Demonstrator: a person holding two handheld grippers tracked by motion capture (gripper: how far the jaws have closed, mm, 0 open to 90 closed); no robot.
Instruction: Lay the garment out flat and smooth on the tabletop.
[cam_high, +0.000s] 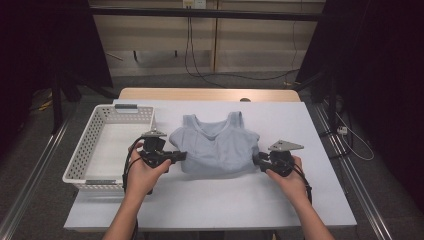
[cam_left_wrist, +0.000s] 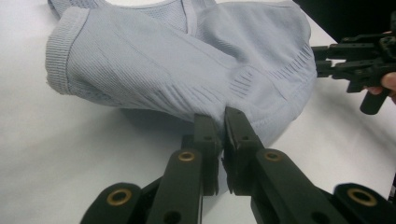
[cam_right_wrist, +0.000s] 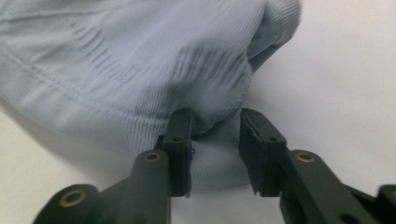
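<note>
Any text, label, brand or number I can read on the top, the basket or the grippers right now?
None can be read: the light blue top shows no tag or print, only ribbed knit.
The white basket bears two grey plates on its rim, too small to read.
The black grippers carry no visible markings.

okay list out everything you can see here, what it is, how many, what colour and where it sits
top: one, pale blue, ribbed, middle of the table.
basket: one, white, at the table's left side.
table: one, white surface.
cables: several, dark, by the far wall.
left tongs: one, black, shut on the top's left edge.
right tongs: one, black, jaws apart around the top's right edge.
hands: two, one behind each pair of tongs.
</note>
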